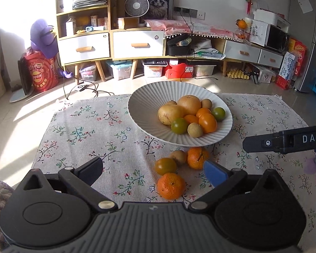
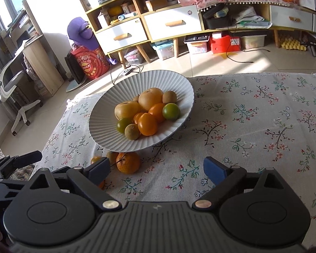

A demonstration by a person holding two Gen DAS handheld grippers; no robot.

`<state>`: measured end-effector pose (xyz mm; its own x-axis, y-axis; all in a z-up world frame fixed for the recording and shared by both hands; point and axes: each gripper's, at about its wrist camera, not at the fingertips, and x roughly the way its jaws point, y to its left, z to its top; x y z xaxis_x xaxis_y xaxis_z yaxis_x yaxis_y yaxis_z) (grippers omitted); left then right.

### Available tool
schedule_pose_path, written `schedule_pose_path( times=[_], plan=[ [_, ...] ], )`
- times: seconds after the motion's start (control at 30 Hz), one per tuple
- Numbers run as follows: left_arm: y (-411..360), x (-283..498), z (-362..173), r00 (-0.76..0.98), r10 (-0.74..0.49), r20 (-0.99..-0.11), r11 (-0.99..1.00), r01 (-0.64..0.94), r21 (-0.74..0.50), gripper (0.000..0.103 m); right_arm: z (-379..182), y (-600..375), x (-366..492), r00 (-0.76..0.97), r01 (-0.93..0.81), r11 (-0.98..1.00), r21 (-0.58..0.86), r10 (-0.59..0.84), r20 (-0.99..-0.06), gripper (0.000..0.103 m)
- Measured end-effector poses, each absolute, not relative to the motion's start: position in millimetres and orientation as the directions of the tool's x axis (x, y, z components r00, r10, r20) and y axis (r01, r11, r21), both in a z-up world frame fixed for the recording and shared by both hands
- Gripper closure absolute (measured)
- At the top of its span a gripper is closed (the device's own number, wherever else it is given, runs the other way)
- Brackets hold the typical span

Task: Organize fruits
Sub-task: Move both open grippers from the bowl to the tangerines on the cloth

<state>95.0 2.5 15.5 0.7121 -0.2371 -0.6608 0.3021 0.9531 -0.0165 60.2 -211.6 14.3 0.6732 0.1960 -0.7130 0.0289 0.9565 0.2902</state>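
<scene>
A white ribbed bowl (image 1: 141, 105) (image 2: 103, 113) stands on the floral cloth and holds several fruits: two big yellow ones, orange ones, green ones and small brown ones. Loose on the cloth in front of it lie a mandarin (image 1: 171, 186), a green-orange fruit (image 1: 165, 166), a small brown fruit (image 1: 179, 156) and a second mandarin (image 1: 197, 157) (image 2: 128, 162). My left gripper (image 1: 152, 166) hangs open over these loose fruits and its pads press on nothing. My right gripper (image 2: 155, 166) is open over bare cloth, the second mandarin just beyond its left finger.
The floral cloth (image 1: 84, 130) covers the table, whose far edge runs behind the bowl. Beyond are tiled floor, a low cabinet with drawers (image 1: 137, 44), storage boxes and an office chair (image 2: 8, 84). The right gripper's finger (image 1: 284, 141) reaches in from the right of the left wrist view.
</scene>
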Motion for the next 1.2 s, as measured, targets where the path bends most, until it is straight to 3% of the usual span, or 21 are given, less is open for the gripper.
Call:
schedule_pose_path(
  times=[0.23, 0.5, 0.87, 0.97, 1.2],
  plan=[
    [8.0, 86.7, -7.6, 0.666, -0.201, -0.718, 0.956, 0.292, 0.003, 0.009, 7.2, -200.3, 49.1, 0.676, 0.025, 0.977, 0.21, 0.139, -0.724, 0.001],
    [8.7, 89.4, -24.6, 0.613, -0.166, -0.772, 0.971, 0.238, -0.019, 0.009, -5.9, -181.4, 43.6, 0.677, -0.034, 0.995, 0.095, 0.093, -0.73, 0.001],
    [-4.7, 101.2, -35.3, 0.646, -0.158, -0.747, 0.964, 0.263, 0.024, 0.011, -15.9, -185.7, 58.5, 0.673, 0.008, 0.996, 0.084, 0.057, -0.737, 0.001],
    [-5.7, 101.7, -34.8, 0.651, -0.185, -0.736, 0.958, 0.286, 0.012, 0.016, -22.2, -187.7, 61.9, 0.663, 0.024, 0.997, 0.077, 0.042, -0.747, 0.001],
    [-8.4, 103.3, -31.6, 0.656, -0.239, -0.716, 0.947, 0.322, -0.021, 0.042, -28.6, -184.1, 63.9, 0.653, 0.021, 0.998, 0.058, 0.03, -0.757, 0.001]
  ],
)
